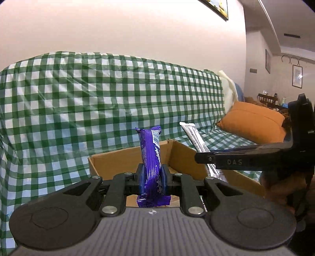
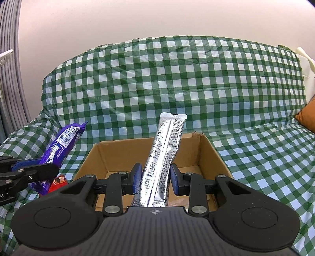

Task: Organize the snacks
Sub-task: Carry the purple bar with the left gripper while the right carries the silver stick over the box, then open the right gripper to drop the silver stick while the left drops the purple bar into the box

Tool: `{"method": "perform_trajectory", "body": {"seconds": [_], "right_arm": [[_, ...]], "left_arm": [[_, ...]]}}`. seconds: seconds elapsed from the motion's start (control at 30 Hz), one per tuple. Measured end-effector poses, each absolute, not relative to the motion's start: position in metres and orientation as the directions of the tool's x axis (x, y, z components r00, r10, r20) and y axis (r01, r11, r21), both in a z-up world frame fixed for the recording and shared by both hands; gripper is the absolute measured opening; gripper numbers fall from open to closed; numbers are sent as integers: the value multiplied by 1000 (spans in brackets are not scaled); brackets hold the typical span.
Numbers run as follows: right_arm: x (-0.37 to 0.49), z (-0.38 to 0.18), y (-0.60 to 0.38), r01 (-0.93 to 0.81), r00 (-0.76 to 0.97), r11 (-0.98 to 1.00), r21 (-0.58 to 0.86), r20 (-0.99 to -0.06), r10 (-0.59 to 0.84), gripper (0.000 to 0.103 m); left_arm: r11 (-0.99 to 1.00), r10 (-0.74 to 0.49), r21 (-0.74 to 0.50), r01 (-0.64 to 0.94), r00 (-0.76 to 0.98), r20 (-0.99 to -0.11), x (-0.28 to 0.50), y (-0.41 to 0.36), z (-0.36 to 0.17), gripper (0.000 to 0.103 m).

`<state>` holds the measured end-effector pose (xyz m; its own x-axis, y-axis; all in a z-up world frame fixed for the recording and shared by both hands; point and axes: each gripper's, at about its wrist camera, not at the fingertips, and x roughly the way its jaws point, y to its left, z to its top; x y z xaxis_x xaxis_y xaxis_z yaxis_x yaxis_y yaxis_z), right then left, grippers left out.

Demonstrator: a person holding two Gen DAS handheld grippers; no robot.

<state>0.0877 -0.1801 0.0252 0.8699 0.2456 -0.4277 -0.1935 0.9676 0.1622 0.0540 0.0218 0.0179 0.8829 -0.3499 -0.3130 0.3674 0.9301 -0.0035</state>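
1. The purple snack bar (image 1: 150, 157) stands upright, clamped between the blue pads of the left gripper (image 1: 151, 178); it hangs over the near left side of the cardboard box (image 1: 116, 163).
2. The silver snack packet (image 2: 161, 159) stands nearly upright, leaning slightly right, pinched at its lower part by the right gripper (image 2: 155, 178), above the box's near edge.
3. The box sits open; its floor looks mostly bare, and the gripper bodies hide its near part. A pale smudge at its near right corner cannot be made out.
4. A red object (image 2: 57, 182) lies on the cloth just left of the box, half hidden behind the left gripper.
5. The box rests on a sofa draped in a green-and-white checked cloth (image 2: 177, 78), which also covers the backrest.
6. An orange cushion (image 1: 254, 122) lies at the sofa's right end.
7. Beyond it, a plain pale wall (image 1: 118, 25) carries a framed picture (image 1: 216, 7), cut off at the top; the far room at right is too small to read.
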Motion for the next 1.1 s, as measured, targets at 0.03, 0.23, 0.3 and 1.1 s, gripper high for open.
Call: {"method": "perform_trajectory", "body": {"seconds": [0.03,0.23,0.3,1.1], "right_arm": [[88,25,-180,-193,870,968,162,-427,245,33],[90,26,-181,-190,871,968,162,-427,242,33],[90,27,-181,-185,874,970,159,-424,236,33],[88,33,-187,-170,904,979,117,-377,202,33]], "left_arm": [[929,-354,-5,371,881,-313,55,21,18,18],[918,-377,-2,396,872,-312,55,16,17,18],[915,-384,-1,404,868,-314,54,15,16,18],[892,-425,14,452,850,-312,55,10,14,18]]}}
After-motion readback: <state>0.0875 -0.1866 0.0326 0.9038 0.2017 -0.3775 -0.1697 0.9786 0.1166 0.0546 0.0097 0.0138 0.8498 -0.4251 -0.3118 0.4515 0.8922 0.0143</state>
